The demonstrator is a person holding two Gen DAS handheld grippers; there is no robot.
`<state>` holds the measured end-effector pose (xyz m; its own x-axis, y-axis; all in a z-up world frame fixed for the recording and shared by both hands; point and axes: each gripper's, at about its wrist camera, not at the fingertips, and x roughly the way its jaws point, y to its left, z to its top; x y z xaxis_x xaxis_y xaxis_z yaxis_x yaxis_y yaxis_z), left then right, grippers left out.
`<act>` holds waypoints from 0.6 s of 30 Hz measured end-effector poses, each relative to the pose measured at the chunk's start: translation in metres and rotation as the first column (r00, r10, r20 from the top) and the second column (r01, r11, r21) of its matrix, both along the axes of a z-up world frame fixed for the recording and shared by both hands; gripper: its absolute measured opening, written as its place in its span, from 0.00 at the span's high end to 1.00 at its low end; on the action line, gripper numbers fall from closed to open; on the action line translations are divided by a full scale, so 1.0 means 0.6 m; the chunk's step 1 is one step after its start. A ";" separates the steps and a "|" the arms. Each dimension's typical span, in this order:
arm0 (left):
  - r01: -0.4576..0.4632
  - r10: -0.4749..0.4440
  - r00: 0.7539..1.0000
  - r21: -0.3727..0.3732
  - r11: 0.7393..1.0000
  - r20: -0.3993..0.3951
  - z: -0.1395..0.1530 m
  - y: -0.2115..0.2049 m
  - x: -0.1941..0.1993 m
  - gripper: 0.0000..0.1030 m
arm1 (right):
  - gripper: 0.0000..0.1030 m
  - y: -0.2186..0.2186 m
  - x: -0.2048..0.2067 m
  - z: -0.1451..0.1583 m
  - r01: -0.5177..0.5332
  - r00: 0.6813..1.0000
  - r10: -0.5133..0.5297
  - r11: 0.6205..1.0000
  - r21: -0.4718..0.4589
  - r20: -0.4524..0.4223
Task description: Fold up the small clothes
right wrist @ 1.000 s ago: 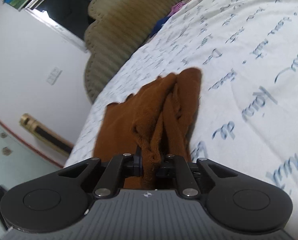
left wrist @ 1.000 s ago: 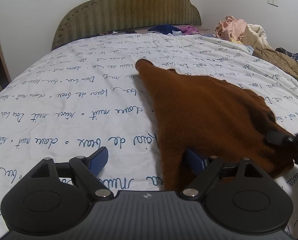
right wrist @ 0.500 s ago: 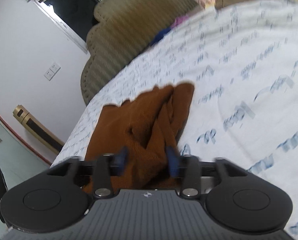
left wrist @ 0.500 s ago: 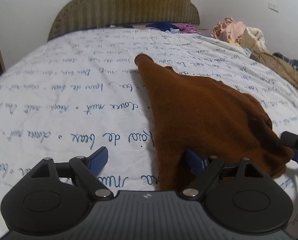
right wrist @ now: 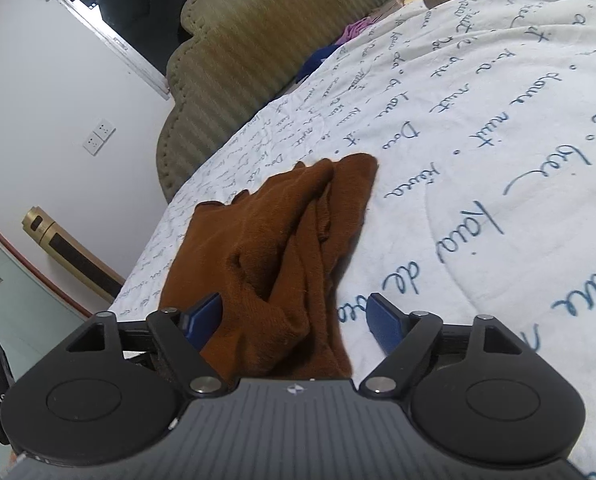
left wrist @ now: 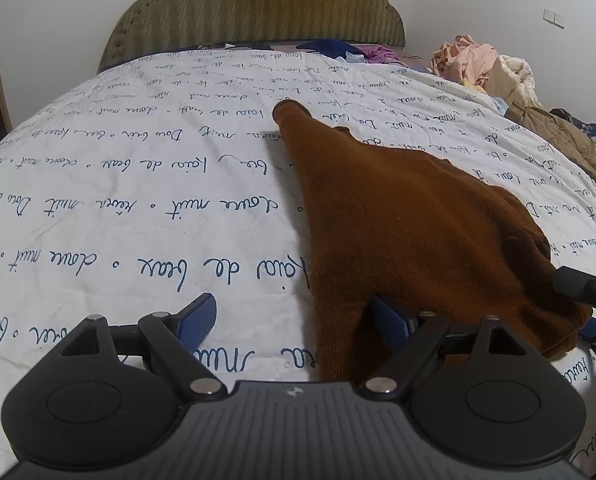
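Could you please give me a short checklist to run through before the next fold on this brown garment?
1. Right gripper released: ok; its jaws are opening, with the bunched end of the brown garment lying loose between them.
2. Left gripper ready to grasp: ok; jaws wide, the garment's near edge between them, not pinched.
3. Garment lying flat: not ok; in the right wrist view it is creased into ridges.
4. Garment fully on the bedspread: ok.
5. Clothes pile clear of the garment: ok; it sits apart at the far side.
6. Fold layers aligned: cannot tell.
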<state>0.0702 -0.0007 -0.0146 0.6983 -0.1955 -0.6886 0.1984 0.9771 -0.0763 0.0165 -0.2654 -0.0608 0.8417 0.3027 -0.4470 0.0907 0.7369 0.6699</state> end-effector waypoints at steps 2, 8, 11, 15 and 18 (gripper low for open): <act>0.000 0.000 1.000 -0.002 1.000 -0.004 -0.001 0.000 0.000 0.17 | 0.20 0.003 0.007 -0.001 -0.007 1.000 0.007 1.000 0.010 0.000; 0.002 -0.002 1.000 -0.015 1.000 -0.013 -0.004 0.001 0.004 0.15 | 0.15 0.014 0.030 -0.005 -0.035 0.999 0.035 0.999 0.012 0.004; 0.007 -0.010 0.999 -0.069 0.998 -0.034 -0.008 0.007 0.012 0.15 | 0.15 0.019 0.043 -0.007 -0.051 0.999 0.051 0.999 0.007 0.008; -0.015 -0.001 0.997 -0.198 0.980 -0.077 -0.018 0.024 0.032 0.09 | 0.14 0.026 0.059 -0.010 -0.067 0.997 0.067 0.998 0.009 0.026; -0.013 -0.014 0.996 -0.287 0.958 -0.090 -0.021 0.030 0.043 0.09 | 0.14 0.033 0.073 -0.011 -0.096 0.995 0.096 0.995 0.010 0.031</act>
